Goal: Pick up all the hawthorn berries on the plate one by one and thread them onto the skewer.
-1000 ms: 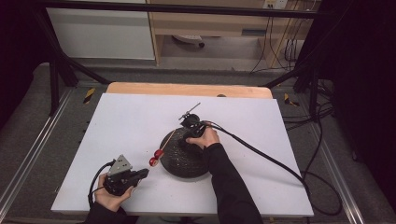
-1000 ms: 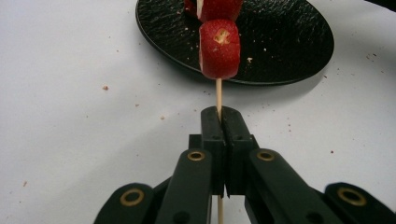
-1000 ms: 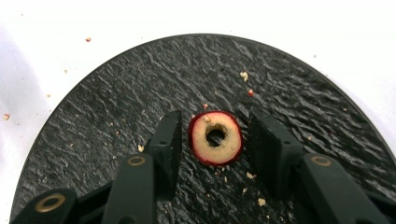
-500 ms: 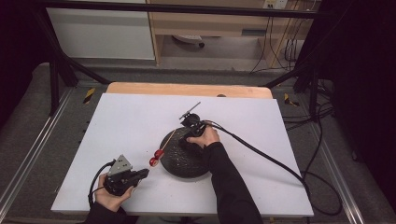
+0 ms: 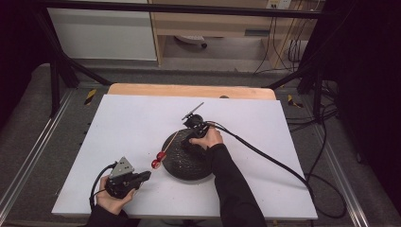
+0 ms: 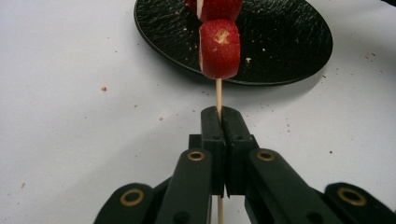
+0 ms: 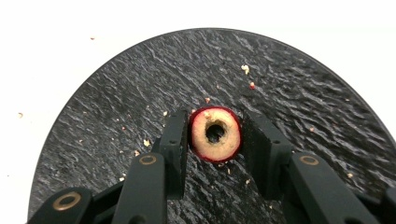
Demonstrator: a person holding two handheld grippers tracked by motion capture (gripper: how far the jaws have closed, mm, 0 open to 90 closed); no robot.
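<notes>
Right gripper view: hand-held gripper grips fruit slice (cored) on plate.

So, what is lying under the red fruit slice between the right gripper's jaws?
The fruit slice rests on the black textured plate, scattered with crumbs. The plate surface directly beneath the slice is covered.

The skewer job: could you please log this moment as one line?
left gripper: shut on skewer | right gripper: shut on fruit slice | slice on black plate
</notes>
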